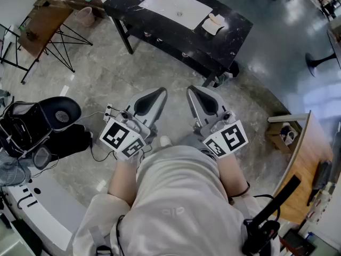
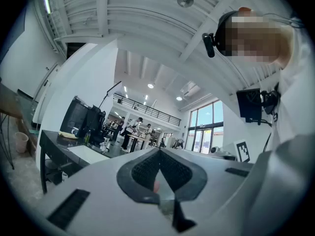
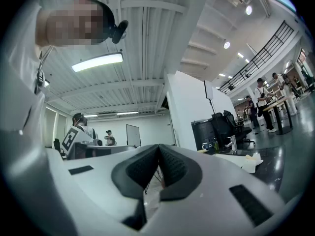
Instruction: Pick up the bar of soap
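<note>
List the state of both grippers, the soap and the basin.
left gripper: shut, nothing between the jaws.
right gripper: shut, nothing between the jaws.
bar of soap: lying on a white cloth on the black table, untouched.
basin: empty, drain showing.

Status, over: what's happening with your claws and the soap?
Left hand-held gripper, right hand-held gripper: shut, empty. Likely soap ahead on black table, beside sink. Nothing in the way.
</note>
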Action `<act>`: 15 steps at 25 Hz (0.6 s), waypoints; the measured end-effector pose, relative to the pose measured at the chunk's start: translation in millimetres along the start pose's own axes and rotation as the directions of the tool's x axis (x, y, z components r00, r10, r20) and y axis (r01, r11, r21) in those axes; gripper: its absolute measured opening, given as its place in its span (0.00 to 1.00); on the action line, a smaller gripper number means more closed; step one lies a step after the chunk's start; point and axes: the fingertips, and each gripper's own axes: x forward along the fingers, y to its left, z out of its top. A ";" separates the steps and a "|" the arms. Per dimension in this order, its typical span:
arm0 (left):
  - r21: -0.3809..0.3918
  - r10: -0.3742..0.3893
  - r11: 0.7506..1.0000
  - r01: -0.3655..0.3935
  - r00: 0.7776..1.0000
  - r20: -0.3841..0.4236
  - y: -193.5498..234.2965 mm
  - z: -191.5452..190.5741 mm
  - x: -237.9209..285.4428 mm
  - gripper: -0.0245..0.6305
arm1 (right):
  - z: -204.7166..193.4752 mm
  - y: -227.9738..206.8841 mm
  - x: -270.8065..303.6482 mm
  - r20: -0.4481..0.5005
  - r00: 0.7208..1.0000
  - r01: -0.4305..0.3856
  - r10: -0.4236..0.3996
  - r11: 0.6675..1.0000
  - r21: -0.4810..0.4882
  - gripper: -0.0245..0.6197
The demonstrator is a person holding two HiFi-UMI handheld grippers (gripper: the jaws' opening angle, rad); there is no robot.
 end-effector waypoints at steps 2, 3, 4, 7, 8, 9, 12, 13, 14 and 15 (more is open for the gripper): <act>-0.005 -0.008 1.000 0.008 1.000 -0.005 1.8 -1.5 -2.1 0.04 | -1.3 -4.9 2.2 0.006 1.000 0.026 -0.026 1.000 0.017 0.06; -0.005 -0.013 1.000 0.013 1.000 -0.009 2.7 -2.4 -2.8 0.04 | -1.8 -7.5 3.5 0.009 0.999 0.038 -0.038 0.999 0.026 0.06; -0.004 -0.017 1.000 0.017 1.000 -0.013 4.0 -3.3 -3.1 0.04 | -2.4 -10.4 5.0 0.013 0.999 0.050 -0.051 0.998 0.034 0.06; 0.000 -0.023 1.000 0.023 0.999 -0.025 11.6 -5.6 -1.3 0.04 | -5.8 -21.3 12.0 0.018 0.997 0.079 -0.080 0.996 0.048 0.06; 0.000 -0.024 1.000 0.024 0.999 -0.028 15.2 -5.9 0.2 0.04 | -7.2 -25.9 14.7 0.018 0.996 0.087 -0.088 0.995 0.053 0.06; -0.001 -0.023 1.000 0.023 0.999 -0.030 19.1 -6.1 2.3 0.04 | -8.4 -30.8 17.5 0.018 0.995 0.094 -0.095 0.994 0.060 0.06; 0.000 -0.018 1.000 0.018 0.999 -0.036 33.5 -7.3 13.0 0.04 | -9.3 -45.4 26.9 0.024 0.995 0.094 -0.096 0.992 0.082 0.06; -0.001 -0.016 1.000 0.016 0.999 -0.038 39.3 -8.2 18.3 0.04 | -9.9 -50.8 30.9 0.025 0.995 0.091 -0.093 0.993 0.081 0.06; -0.001 -0.014 1.000 0.014 0.999 -0.040 45.5 -9.5 24.5 0.04 | -11.2 -57.3 35.4 0.024 0.995 0.090 -0.092 0.993 0.078 0.06; -0.001 -0.011 1.000 0.011 0.999 -0.042 52.2 -11.1 31.6 0.04 | -12.7 -65.1 40.6 0.023 0.995 0.090 -0.092 0.993 0.076 0.06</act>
